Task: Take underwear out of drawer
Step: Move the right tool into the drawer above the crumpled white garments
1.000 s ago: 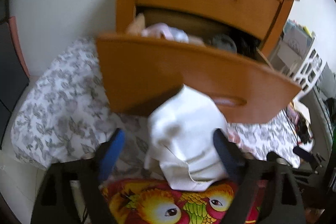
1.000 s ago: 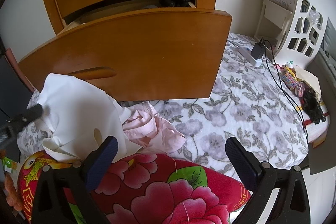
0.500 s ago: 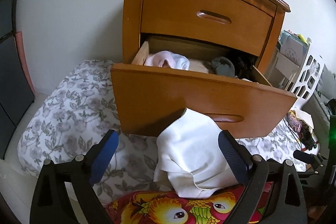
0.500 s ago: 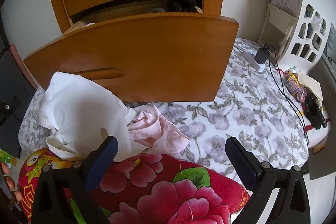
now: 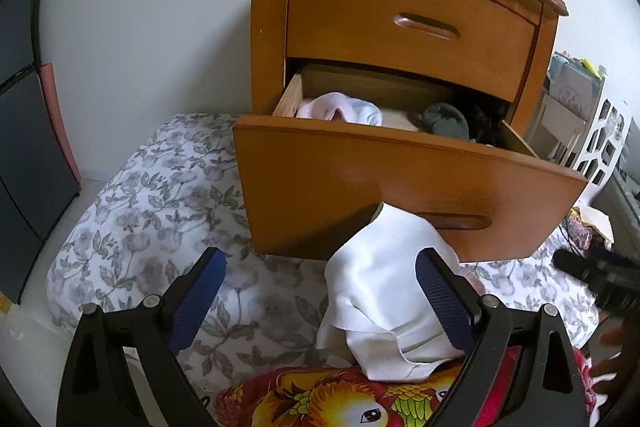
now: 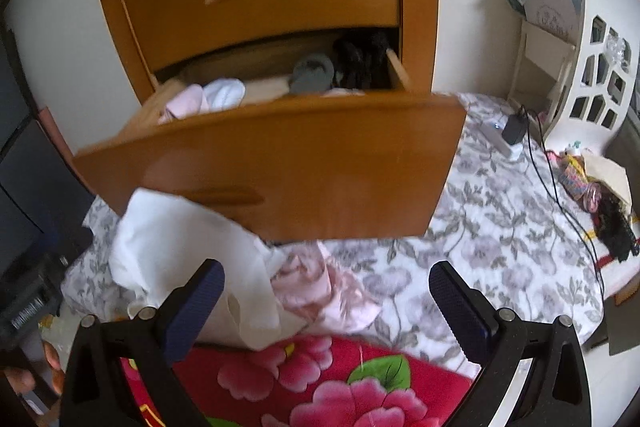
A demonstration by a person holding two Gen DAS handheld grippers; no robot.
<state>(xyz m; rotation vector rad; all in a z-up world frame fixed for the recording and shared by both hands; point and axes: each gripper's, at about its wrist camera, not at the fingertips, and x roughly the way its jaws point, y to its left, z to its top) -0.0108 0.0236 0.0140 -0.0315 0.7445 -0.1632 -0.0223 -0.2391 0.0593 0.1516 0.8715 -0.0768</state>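
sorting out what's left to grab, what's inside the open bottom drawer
Inside the open drawer, from the left: a pink and white bundle, beige folded fabric, a grey item and a black item. The drawer front hides anything lower down.

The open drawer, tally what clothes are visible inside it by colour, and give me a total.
Clothes visible in the open drawer, though the front panel may hide more:
Pink: 1
White: 1
Beige: 1
Grey: 1
Black: 1
Total: 5
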